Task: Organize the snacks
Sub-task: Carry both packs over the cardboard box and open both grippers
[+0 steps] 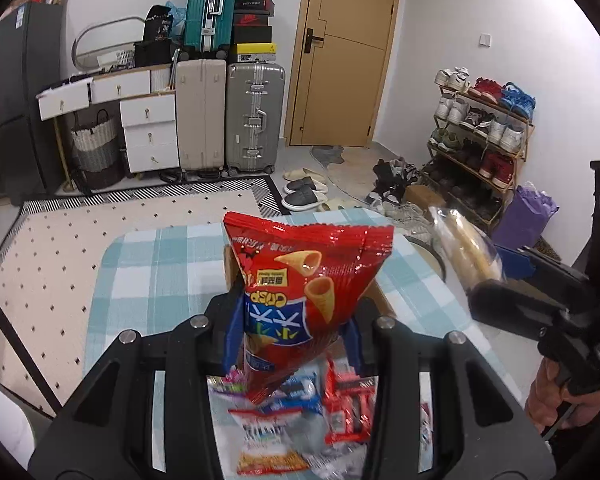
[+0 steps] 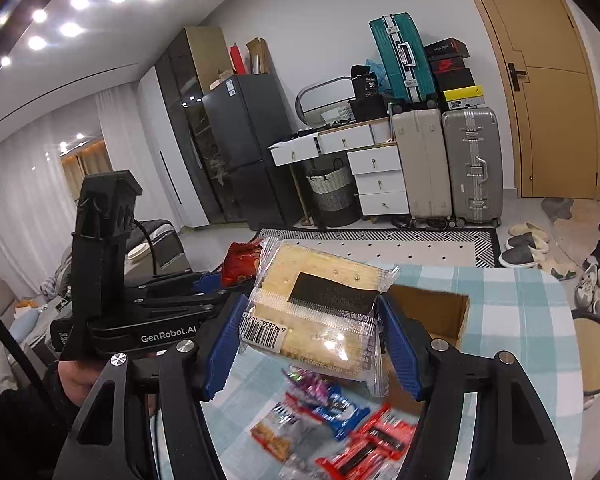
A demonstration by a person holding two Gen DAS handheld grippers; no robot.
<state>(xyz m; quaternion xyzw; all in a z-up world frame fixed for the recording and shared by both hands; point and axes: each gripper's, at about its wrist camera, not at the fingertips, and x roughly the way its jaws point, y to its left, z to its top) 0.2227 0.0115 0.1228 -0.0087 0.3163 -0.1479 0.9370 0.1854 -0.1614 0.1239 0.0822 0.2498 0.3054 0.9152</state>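
Observation:
My left gripper (image 1: 294,334) is shut on a red bag of cone crisps (image 1: 308,280), held upright above the table. In the right wrist view the same red bag (image 2: 242,266) peeks out beyond the left gripper's body. My right gripper (image 2: 314,344) is shut on a clear pack of pale crackers (image 2: 320,308) with a barcode label. The cracker pack (image 1: 466,250) shows at the right of the left wrist view, in front of the right gripper. A brown cardboard box (image 2: 432,312) sits open on the checked tablecloth (image 2: 512,320), behind both packs.
Several small wrapped snacks (image 2: 340,424) lie loose on the cloth (image 1: 148,272) below the grippers. A round stool (image 2: 596,352) stands off the table's right edge. Suitcases (image 1: 228,116), white drawers, a shoe rack (image 1: 480,136) and a door line the far wall.

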